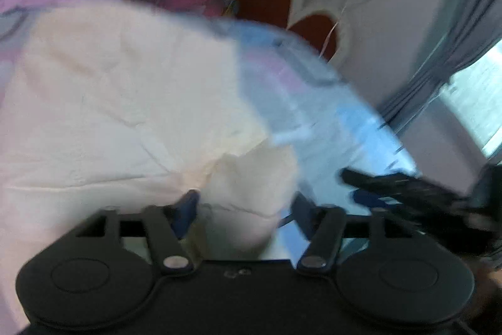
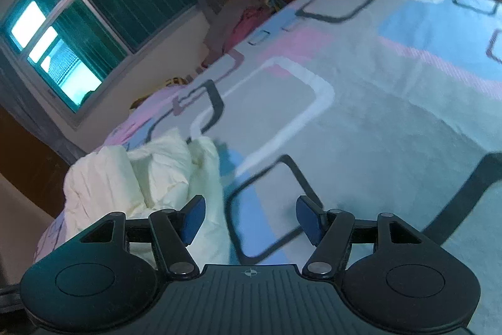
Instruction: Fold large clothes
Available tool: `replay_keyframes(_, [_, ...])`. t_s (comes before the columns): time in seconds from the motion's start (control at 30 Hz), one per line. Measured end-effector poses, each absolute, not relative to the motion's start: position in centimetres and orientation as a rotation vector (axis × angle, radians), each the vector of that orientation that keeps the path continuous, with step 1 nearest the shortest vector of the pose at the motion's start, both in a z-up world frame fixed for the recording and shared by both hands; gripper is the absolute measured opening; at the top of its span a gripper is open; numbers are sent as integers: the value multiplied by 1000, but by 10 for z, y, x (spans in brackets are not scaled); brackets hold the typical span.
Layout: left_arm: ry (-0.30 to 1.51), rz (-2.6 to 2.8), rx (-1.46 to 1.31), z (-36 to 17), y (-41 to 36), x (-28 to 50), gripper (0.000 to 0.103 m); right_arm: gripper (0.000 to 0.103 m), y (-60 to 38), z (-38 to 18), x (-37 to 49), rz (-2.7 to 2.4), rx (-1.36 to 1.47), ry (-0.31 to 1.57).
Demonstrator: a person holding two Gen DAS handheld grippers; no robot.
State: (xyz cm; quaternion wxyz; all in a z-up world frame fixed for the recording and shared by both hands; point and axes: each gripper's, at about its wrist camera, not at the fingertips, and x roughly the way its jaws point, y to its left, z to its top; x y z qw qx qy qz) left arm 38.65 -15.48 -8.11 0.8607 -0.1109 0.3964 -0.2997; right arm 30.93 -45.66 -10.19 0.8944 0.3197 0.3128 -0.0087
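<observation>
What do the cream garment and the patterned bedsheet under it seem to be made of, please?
The cream garment looks like thin woven fabric, perhaps cotton, matte: it bunches in crisp creases and puffy folds. The patterned bedsheet looks like smooth printed cloth, matte, lying flat with rounded rectangle outlines in dark grey, white, pink and blue; the fibre cannot be told.
</observation>
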Motion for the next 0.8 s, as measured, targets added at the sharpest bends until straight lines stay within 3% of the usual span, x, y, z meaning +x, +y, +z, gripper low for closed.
replay_keyframes(0.1, [720,-620,-294,-52,-124,371,74,64,-442,-87,313,4,624,618])
replay_keyframes(0.2, [644,-544,-345,-43,-85,379,55,46,-422,-68,324,61,582,595])
replay_keyframes(0.23, [639,-510,-358,-45,-74,386,48,46,-416,-62,329,80,569,586])
replay_keyframes(0.4, [624,-417,-389,-62,-34,430,41,46,-371,-35,377,183,457,585])
replay_keyframes(0.6, [654,-447,-407,-76,-14,474,33,47,-344,-49,439,251,435,665])
replay_keyframes(0.67, [667,-466,-380,-74,-11,480,33,59,-341,-51,448,282,430,668])
replay_keyframes(0.7, [684,-484,-364,-75,-14,486,33,79,-339,-52,451,295,424,660])
replay_keyframes(0.8, [714,-511,-338,-80,-19,495,33,81,-334,-56,465,334,392,687])
